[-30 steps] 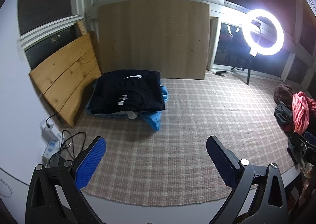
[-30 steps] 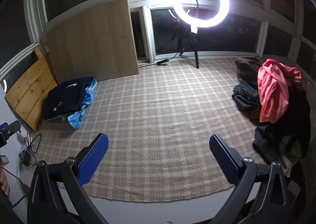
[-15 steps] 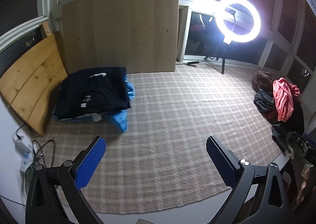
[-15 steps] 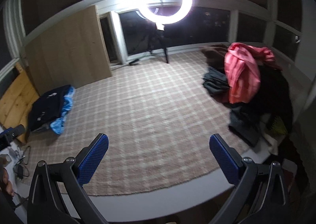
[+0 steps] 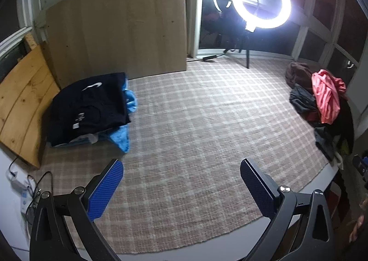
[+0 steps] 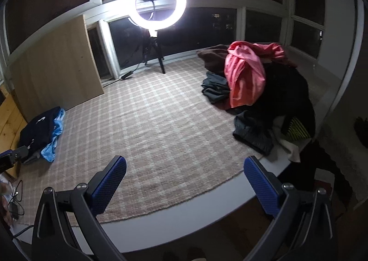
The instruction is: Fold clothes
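A folded stack with a black shirt on top and blue cloth under it lies at the left of the plaid rug. At the rug's right edge sits an unfolded heap with a pink garment over dark clothes. My left gripper hovers open above the rug's near part, holding nothing. My right gripper is open too, empty, above the rug's near edge, left of the heap. The folded stack shows at the far left of the right wrist view.
A lit ring light on a tripod stands at the back by dark windows. A large wooden panel and a plank board lean at the left. Cables and a power strip lie at the near left.
Both views have swung to the right: the folded stack has slid left and the heap of clothes has come further into view. Both grippers stay open and empty.
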A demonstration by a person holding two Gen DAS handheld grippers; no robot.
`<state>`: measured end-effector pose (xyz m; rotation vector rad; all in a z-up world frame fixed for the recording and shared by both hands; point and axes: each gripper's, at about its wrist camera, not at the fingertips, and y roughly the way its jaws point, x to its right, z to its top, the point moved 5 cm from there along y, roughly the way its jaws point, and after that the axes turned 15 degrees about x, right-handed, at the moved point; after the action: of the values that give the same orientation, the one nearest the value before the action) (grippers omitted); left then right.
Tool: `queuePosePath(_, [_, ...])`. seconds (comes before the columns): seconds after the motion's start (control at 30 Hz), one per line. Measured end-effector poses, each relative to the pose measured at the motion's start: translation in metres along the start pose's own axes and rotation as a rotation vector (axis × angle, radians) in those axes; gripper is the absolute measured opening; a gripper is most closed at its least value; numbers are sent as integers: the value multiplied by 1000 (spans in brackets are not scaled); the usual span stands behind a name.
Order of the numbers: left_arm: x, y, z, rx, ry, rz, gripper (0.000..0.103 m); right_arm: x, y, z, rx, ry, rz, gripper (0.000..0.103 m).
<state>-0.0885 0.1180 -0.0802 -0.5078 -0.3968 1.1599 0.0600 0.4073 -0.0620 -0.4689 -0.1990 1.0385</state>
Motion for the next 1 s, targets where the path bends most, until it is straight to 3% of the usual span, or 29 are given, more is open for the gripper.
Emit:
queuePosePath(0.17, [-1,2,1,-8,-8,-9,102,4,1,-1,-6,49,12,103])
queuePosePath(0.37, [0,0,2,-9,-10,-36,102,-4,4,-2,-5,16,1,103])
queuePosePath(0.7, [15,-9,12,45,83,-12,102,-10,15,-3,-34,5,16,103])
queuePosePath(1.0, [25,1,32,69,78,20,102,31,27,16,32,10,25,103])
